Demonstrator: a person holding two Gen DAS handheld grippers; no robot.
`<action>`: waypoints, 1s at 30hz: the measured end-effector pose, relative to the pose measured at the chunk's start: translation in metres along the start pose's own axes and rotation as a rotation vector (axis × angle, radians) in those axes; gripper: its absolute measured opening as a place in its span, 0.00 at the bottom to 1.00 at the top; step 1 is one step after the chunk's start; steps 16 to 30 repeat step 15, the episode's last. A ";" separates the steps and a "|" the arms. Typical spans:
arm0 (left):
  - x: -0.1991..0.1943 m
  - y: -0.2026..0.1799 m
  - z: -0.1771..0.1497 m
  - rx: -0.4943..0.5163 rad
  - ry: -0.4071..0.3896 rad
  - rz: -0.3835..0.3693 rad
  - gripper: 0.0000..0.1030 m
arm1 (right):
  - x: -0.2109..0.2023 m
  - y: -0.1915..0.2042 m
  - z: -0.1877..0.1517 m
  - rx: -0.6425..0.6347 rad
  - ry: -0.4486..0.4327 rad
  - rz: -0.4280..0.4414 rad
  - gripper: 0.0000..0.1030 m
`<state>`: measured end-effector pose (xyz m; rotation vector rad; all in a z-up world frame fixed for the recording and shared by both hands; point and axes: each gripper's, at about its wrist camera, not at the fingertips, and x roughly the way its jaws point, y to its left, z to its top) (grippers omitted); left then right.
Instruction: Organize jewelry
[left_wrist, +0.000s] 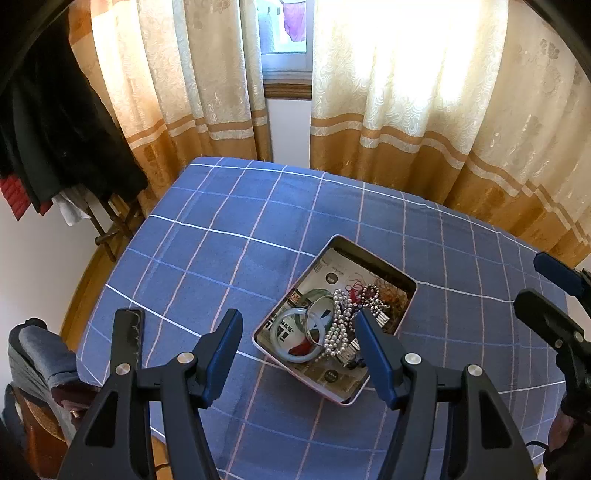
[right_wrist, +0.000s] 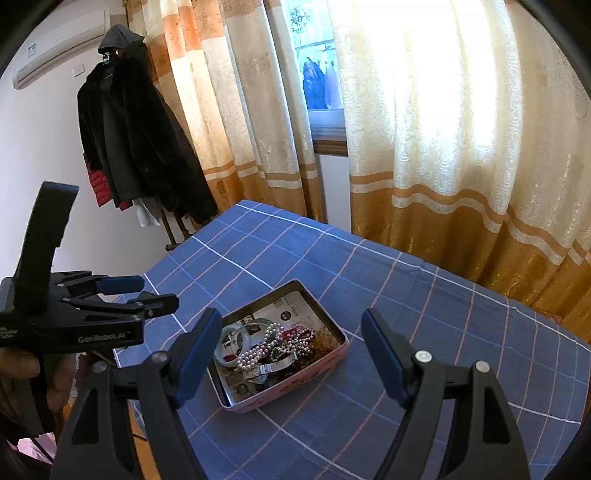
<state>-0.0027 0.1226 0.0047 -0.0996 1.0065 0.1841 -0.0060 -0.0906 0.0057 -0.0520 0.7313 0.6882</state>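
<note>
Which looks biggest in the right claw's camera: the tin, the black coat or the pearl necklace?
1. Black coat, though it hangs farther away than the rest.
2. Tin.
3. Pearl necklace, bunched up inside the tin.

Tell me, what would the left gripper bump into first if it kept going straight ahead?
Probably the tin full of jewelry: the open left gripper points at its near end, where the pale bangles and pearl beads lie. Depth is hard to judge.
</note>
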 end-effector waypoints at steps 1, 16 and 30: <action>0.001 0.000 0.000 -0.001 0.003 0.004 0.62 | 0.000 -0.001 0.000 0.001 -0.001 -0.001 0.78; -0.002 -0.003 -0.002 0.009 -0.033 0.013 0.62 | 0.002 -0.009 -0.005 0.016 0.009 -0.014 0.79; -0.002 -0.003 -0.002 0.009 -0.033 0.013 0.62 | 0.002 -0.009 -0.005 0.016 0.009 -0.014 0.79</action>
